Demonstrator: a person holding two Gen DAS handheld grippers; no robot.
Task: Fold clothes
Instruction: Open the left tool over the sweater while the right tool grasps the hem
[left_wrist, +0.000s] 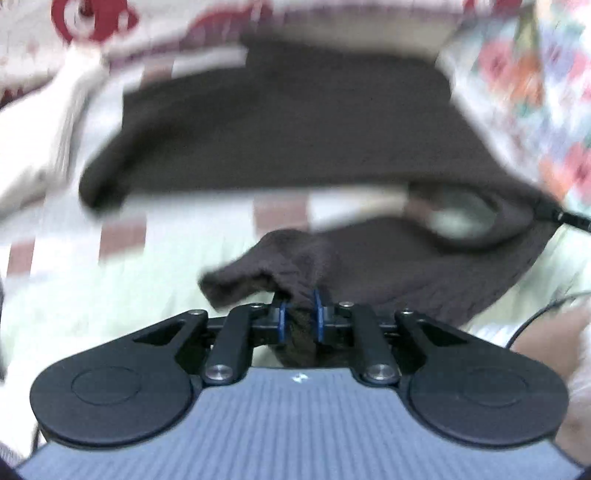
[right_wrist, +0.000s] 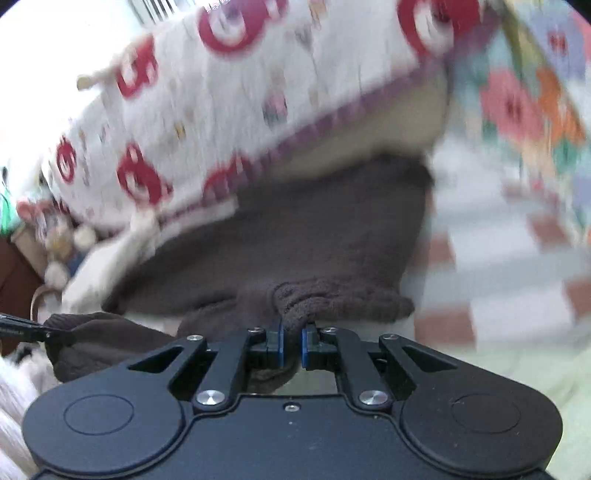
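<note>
Two grippers each pinch a bunched edge of one dark brown knitted garment (left_wrist: 288, 147). The left gripper (left_wrist: 300, 314) has its blue-padded jaws nearly closed, with a wad of brown knit squeezed between them. The right gripper (right_wrist: 291, 341) is likewise almost closed on a rolled, ribbed hem. The cloth looks soft, thick and limp; it sags and gathers at each pinch instead of holding a line, so it will likely drape and drag rather than slide. It seems light enough for two pinches, but the loose knit may stretch under a hard pull. Hem corners or edge seams seem the best places to hold it, as now.

Beyond the jaws, the garment spreads over a pale bedspread with reddish-brown checks (left_wrist: 122, 236), and part of it is lifted. In the left view a rounded opening, perhaps a neck or sleeve hole, shows near its right side, though blur hides the detail. Farther off lie a white quilt with red ring patterns (right_wrist: 229, 96) and a floral multicoloured cloth (right_wrist: 524, 103).
</note>
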